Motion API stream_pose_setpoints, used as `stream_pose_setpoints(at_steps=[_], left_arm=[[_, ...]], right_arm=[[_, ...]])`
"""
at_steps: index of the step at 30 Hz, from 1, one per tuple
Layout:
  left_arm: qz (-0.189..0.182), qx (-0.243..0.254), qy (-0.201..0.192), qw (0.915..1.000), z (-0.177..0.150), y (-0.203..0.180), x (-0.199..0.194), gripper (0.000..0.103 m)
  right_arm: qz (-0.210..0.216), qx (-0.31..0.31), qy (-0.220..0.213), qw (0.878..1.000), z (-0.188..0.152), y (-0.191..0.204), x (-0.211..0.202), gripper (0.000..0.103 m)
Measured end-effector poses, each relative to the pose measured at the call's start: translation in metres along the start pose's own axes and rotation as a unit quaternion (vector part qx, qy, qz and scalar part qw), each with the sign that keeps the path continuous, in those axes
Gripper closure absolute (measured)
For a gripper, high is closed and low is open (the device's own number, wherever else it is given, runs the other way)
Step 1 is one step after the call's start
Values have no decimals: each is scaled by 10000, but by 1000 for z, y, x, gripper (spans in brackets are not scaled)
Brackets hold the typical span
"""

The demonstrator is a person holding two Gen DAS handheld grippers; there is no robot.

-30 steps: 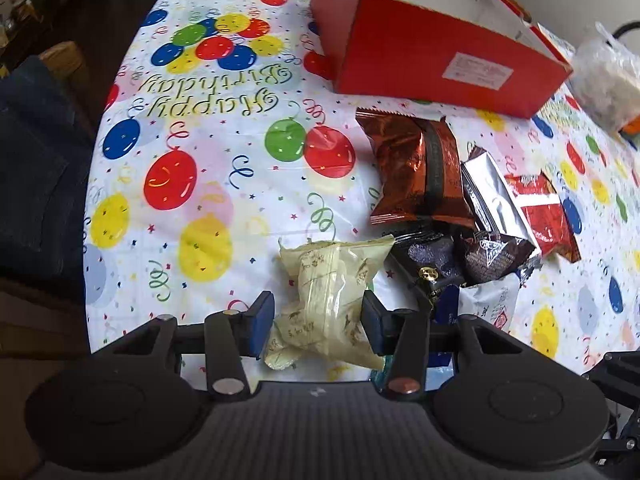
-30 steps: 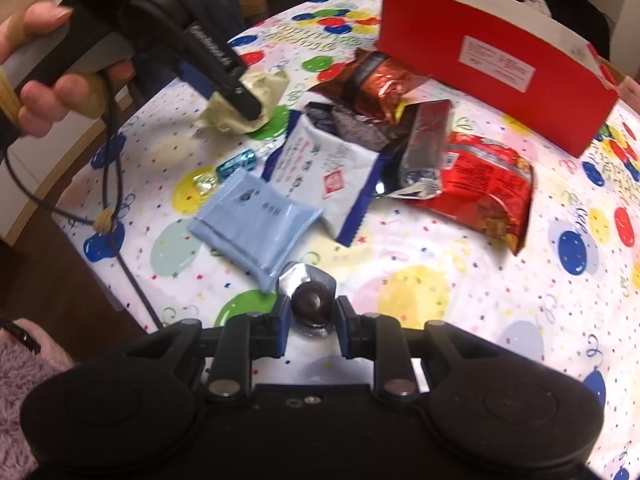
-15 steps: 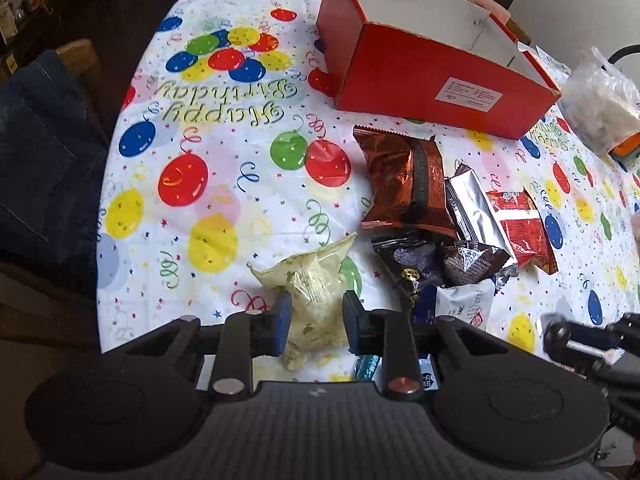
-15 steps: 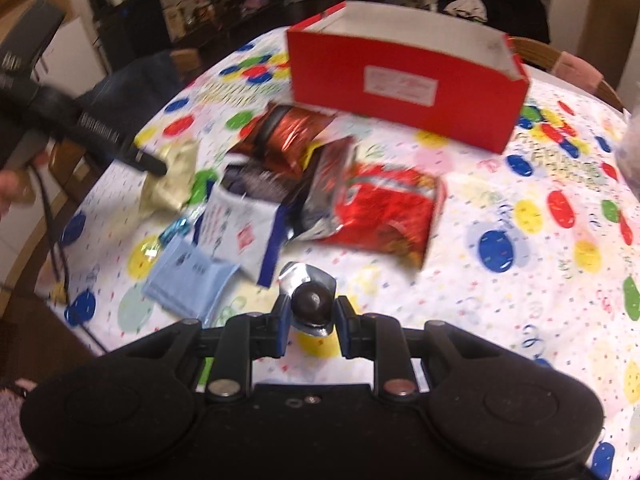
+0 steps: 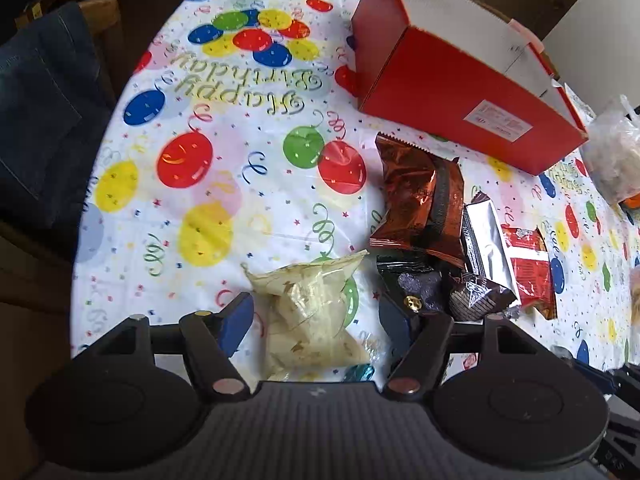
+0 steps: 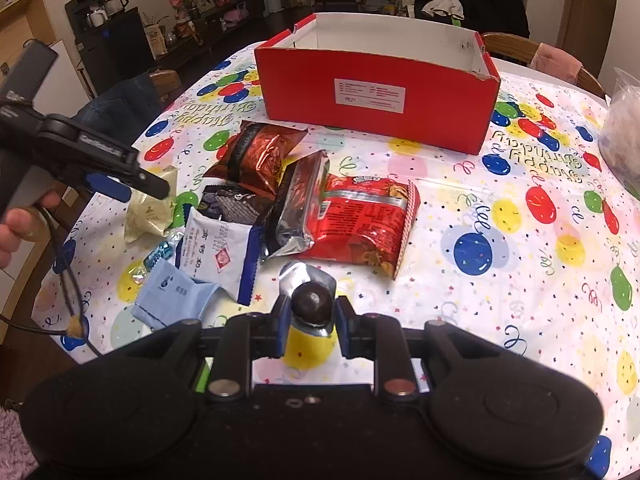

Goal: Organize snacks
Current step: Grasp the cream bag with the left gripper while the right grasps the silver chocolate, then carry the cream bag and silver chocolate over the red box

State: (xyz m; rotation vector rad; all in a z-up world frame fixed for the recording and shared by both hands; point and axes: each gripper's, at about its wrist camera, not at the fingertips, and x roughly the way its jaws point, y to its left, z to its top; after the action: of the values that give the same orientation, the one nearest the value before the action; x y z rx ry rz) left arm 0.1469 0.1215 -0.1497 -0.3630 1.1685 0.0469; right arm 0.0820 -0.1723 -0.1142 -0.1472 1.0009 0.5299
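The pale yellow snack bag [image 5: 310, 312] lies between the just-widened, untouching jaws of the left hand-held gripper [image 5: 316, 322].

Left gripper [image 5: 316, 320] jaws just opened wide; right gripper [image 6: 310, 316] jaws clamped, both angled downward.

Behind your tabletop [image 6: 500, 248], draped in a balloon-print birthday cloth, a dim living room opens. At 10 o'clock stands a dark cabinet [image 6: 116, 36] carrying a white kettle [image 6: 97, 18]; at 9 o'clock, a wooden chair [image 6: 162, 80] hung with denim fabric [image 6: 116, 106]. At 1 o'clock, a second wooden chair [image 6: 508, 42] sits below a heap of dark clothing [image 6: 484, 0]. Wooden shelving [image 6: 24, 4] occupies the upper left.
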Motion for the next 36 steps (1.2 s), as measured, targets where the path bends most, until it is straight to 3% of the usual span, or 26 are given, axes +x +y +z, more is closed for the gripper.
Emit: stream_pose_setpoints(at_steps=[6, 12, 24, 29, 36], left_arm=[[137, -206, 156, 9996, 1, 2, 20, 52], [193, -186, 83, 9996, 2, 2, 20, 62], [260, -291, 16, 9992, -6, -3, -16, 65], [180, -237, -185, 9994, 4, -25, -43, 65], [-40, 9, -519, 9986, 42, -74, -71, 65]], right_arm=[[-43, 27, -29, 10000, 2, -1, -3, 81], [-78, 52, -63, 9999, 2, -3, -5, 81], [-29, 252, -213, 9995, 21, -16, -14, 81], [100, 439, -365, 9983, 48, -35, -21, 81], [143, 466, -666, 9966, 102, -69, -25, 81]])
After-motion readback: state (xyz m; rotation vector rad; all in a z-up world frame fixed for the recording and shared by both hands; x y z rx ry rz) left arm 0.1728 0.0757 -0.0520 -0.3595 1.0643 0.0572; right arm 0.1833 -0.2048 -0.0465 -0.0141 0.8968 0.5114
